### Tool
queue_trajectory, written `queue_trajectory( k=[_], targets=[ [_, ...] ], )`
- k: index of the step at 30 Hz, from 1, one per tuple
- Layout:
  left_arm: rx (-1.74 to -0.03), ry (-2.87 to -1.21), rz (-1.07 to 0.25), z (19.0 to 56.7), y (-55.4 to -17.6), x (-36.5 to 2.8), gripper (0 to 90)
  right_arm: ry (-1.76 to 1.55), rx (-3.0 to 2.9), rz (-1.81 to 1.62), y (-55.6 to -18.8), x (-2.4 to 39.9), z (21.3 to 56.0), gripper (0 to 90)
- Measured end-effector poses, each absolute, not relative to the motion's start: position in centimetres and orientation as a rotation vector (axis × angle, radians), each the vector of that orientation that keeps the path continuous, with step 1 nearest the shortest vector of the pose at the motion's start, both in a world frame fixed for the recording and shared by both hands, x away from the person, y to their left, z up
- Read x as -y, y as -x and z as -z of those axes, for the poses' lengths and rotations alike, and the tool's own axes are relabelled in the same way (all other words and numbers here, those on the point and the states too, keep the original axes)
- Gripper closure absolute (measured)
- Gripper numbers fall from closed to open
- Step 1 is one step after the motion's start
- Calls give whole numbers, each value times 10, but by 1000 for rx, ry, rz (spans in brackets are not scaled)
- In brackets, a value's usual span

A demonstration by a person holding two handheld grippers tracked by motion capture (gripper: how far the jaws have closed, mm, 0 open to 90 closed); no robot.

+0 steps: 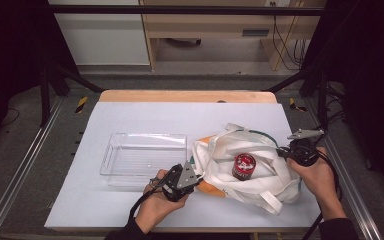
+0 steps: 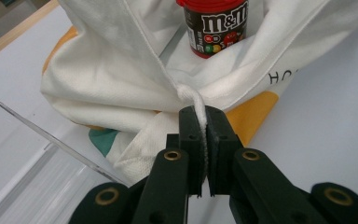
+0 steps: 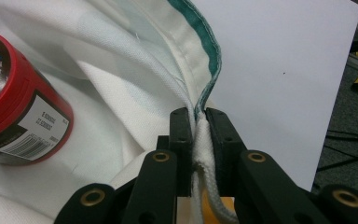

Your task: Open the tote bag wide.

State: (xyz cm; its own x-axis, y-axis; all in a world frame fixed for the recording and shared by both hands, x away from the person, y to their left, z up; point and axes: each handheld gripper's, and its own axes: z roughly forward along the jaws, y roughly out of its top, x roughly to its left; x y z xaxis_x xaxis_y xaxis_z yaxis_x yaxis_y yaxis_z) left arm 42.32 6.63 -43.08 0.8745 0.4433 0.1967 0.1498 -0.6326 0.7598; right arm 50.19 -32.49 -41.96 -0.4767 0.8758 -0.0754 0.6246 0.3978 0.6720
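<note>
Bright even overhead light, dark margins (perhaps vignetting), soft focus up close

— What have your fingers (image 3: 186,140) got?
— My right gripper (image 3: 200,140) is clamped on the white bag (image 3: 121,93), pinching its green-edged rim.
— Anything near?
— A red canister (image 3: 14,102) lies in the bag at nine o'clock; bare white tabletop (image 3: 279,70) spreads toward one o'clock.

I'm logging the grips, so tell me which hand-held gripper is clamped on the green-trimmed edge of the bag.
The right hand-held gripper: it pinches the tote bag at its green-trimmed rim, while the left hand-held gripper grips plain white cloth.
</note>
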Motion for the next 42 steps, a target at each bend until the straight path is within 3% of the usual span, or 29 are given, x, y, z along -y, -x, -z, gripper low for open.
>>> queue_trajectory(
  k=[42],
  targets=[
    [-429,-2286,-459,443,-419,-70,870,-1371,-2206,-798,-512,342,431,798]
  ],
)
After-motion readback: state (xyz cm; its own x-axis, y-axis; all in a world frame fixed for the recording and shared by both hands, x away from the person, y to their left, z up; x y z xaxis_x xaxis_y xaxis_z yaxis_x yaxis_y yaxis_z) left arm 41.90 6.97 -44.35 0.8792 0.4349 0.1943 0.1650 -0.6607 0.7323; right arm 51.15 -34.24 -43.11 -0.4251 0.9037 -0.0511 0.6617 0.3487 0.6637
